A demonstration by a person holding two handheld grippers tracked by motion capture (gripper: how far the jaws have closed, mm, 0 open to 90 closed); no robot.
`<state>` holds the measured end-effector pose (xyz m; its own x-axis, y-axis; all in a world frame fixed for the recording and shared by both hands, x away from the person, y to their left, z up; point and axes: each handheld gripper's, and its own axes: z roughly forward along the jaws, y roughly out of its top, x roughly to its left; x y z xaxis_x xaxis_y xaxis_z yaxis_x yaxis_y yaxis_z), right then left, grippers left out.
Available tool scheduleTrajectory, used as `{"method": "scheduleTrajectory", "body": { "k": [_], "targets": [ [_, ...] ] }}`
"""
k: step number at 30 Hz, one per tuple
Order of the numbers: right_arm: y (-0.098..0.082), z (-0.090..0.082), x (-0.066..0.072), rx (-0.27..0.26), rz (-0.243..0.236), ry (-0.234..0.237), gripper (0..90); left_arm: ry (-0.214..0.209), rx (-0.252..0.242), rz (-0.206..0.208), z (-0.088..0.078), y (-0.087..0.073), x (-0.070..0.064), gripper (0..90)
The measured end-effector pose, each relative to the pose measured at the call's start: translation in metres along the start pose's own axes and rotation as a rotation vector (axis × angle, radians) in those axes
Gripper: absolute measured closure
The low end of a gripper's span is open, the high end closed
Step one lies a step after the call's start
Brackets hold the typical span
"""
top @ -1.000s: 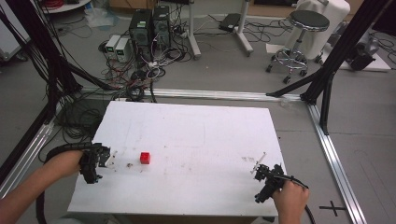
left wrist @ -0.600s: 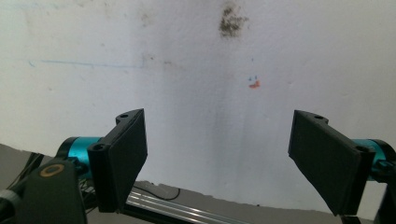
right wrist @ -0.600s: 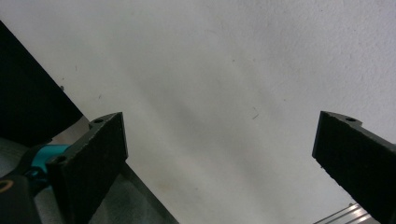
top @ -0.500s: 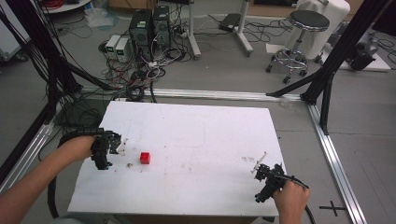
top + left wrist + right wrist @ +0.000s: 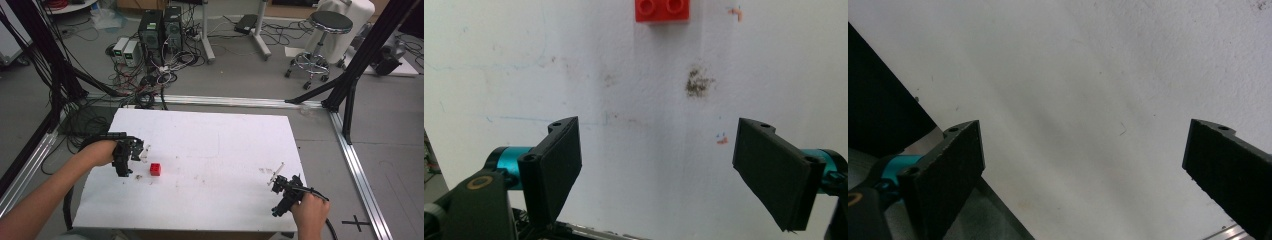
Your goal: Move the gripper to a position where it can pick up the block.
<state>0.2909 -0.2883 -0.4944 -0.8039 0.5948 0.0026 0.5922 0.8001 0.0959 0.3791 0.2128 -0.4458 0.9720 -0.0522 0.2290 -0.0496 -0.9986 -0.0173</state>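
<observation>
Both tongs (image 5: 656,170) (image 5: 1083,180) wide apart

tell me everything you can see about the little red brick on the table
The red brick is a small, glossy toy building brick that looks like plastic. The left gripper view shows two round studs on top, its far part cut off by the frame edge. It lies flat, studs up, on the white table, left of the middle. Nothing grips or touches it except the tabletop. The left gripper hangs just to its left, jaws wide open and pointed toward it.
</observation>
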Motion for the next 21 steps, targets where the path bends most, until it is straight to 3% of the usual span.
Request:
{"method": "scheduleTrajectory", "body": {
  "k": [16, 21],
  "targets": [
    [-0.001, 0.001, 0.000, -0.008, -0.002, 0.003, 2.4, -0.039, -0.019, 0.043, 0.014, 0.031, 0.011, 19.9],
    [0.001, 0.001, 0.001, -0.005, -0.005, 0.006, 2.4, -0.050, -0.007, 0.076, 0.021, 0.038, 0.011, 20.1]
  ]
}}
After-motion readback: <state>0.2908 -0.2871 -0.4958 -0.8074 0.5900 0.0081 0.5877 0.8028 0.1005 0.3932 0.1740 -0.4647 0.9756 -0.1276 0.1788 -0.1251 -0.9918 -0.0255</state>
